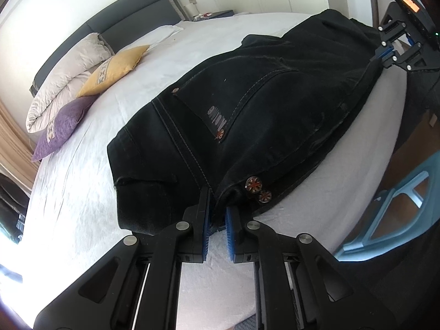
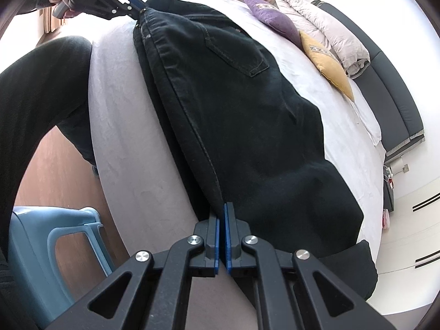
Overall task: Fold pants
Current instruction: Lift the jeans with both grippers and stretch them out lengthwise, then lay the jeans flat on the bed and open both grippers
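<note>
Lying folded lengthwise near the bed's (image 1: 82, 192) edge, the black pants (image 1: 247, 104) are gripped at 2 ends: the left gripper (image 1: 217, 220) pinches the waistband near the buttons at 6 o'clock, and the right gripper (image 2: 222, 228) is clamped on the leg-side edge. Judging by this, lifting both ends evenly and keeping the cloth taut should give a clean fold.

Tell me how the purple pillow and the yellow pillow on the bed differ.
The purple pillow is violet, while the yellow pillow is mustard gold. In the left wrist view the purple pillow lies nearer the camera and the yellow pillow lies farther along, closer to the headboard. The rolled white duvet lies behind both of them. They share a pale patterned band across the middle, and both rest on the white bed beyond the black pants.
</note>
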`<state>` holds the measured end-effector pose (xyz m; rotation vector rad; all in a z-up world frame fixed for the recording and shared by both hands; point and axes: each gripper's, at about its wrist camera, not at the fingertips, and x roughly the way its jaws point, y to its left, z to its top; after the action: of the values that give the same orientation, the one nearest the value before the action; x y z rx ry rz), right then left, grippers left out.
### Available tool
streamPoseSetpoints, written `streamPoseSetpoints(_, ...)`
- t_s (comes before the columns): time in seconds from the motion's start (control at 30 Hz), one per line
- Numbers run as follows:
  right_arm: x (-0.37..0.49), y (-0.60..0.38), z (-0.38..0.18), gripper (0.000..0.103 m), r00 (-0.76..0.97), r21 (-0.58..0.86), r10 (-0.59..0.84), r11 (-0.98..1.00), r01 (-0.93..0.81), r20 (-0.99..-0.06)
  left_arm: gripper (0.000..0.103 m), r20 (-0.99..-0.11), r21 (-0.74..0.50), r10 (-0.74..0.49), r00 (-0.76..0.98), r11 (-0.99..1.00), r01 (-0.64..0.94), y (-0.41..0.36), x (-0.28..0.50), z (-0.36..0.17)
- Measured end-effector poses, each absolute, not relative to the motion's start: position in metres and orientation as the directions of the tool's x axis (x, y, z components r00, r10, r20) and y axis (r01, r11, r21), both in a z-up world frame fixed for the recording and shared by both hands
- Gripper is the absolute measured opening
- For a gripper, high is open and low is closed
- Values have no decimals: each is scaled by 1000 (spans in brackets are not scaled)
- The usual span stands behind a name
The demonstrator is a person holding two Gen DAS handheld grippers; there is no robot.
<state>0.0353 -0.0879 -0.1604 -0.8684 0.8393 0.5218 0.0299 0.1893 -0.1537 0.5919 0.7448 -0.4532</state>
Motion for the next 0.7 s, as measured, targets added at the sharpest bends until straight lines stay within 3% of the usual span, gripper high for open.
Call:
streamPoseSetpoints(0.1,33,-83,-166,6,607,-496,36,538,-681,-794,14,-745,325,-161,647,760,563,188,34,-154)
streamPoseSetpoints(0.2,29,-88,-162,17,617,-494,40,561,-664,-786,30,-754,361,-108,648,756,546,187,32,-149)
streamPoseSetpoints(0.23,29,-92,-160,30,617,-483,42,583,-654,-786,39,-756,365,-102,647,755,545,189,28,-146)
streamPoseSetpoints(0.27,29,-99,-156,54,614,-459,52,615,-641,-788,50,-764,356,-103,636,755,550,193,26,-142)
streamPoseSetpoints(0.3,28,-104,-154,66,602,-433,64,634,-640,-796,73,-781,337,-113,615,752,566,195,23,-139)
streamPoseSetpoints(0.33,27,-110,-151,74,579,-389,80,664,-638,-811,81,-795,336,-99,599,750,570,196,20,-136)
streamPoseSetpoints(0.43,19,-125,-142,74,541,-290,130,728,-622,-831,81,-787,328,-104,609,765,555,192,12,-123)
streamPoseSetpoints(0.5,20,-137,-130,74,536,-219,165,785,-579,-828,81,-741,253,-192,644,808,532,177,14,-94)
streamPoseSetpoints(0.7,63,-162,-83,74,610,26,310,904,-427,-730,81,-626,152,-343,700,828,540,103,51,-61)
